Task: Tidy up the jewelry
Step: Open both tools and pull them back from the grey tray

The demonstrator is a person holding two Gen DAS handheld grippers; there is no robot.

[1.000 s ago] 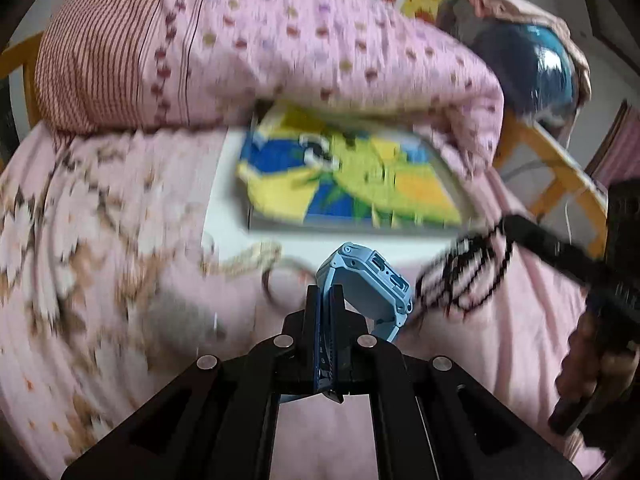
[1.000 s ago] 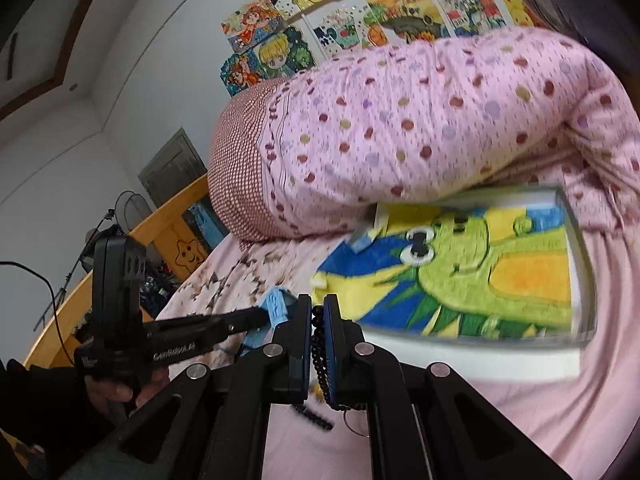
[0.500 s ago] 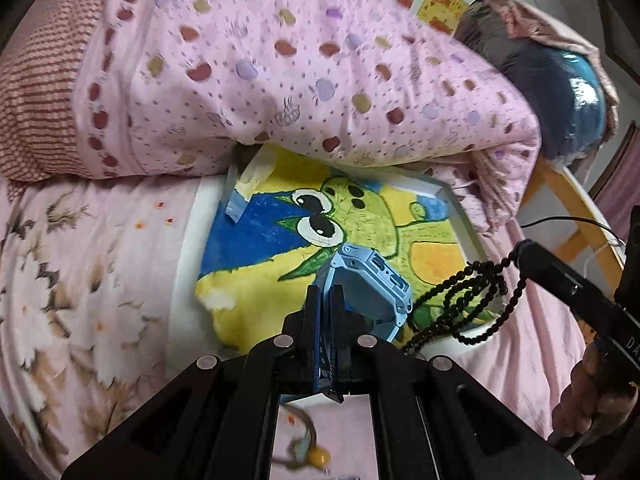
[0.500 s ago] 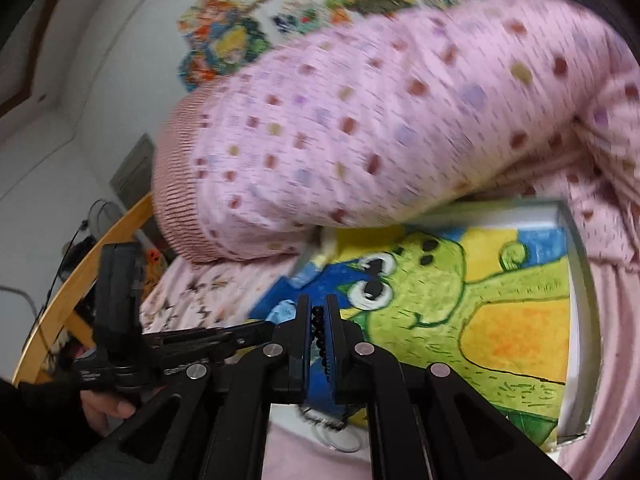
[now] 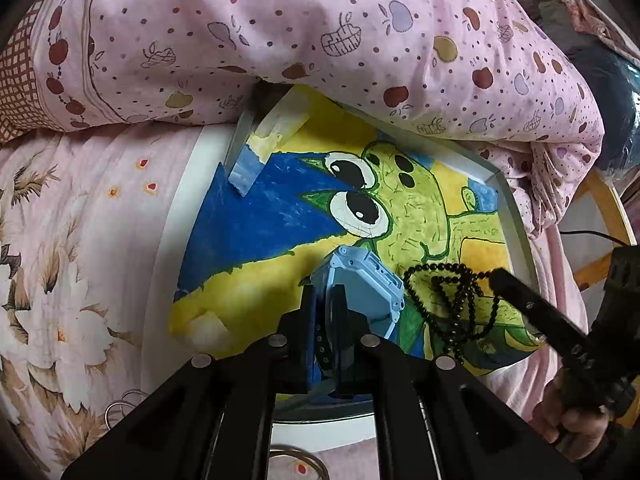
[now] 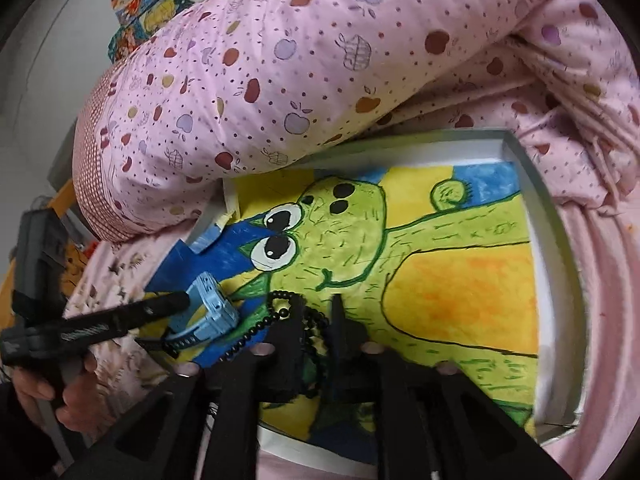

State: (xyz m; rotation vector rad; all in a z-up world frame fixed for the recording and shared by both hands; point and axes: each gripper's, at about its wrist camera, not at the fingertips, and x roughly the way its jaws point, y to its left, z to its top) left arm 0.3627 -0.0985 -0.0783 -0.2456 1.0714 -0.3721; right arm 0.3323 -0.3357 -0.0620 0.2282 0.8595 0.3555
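Both loads have been carried from the bed onto the tray. Left hand-held gripper clamps the watch; right hand-held gripper, slightly parted, holds beads. Neither released yet.

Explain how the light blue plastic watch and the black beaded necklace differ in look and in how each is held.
The light blue plastic watch is a solid, boxy body on a strap; the black beaded necklace is a thin string of small round beads in hanging loops. The watch is clamped by its strap in the left gripper; the necklace dangles from the right gripper. Both are held over the frog painting tray.
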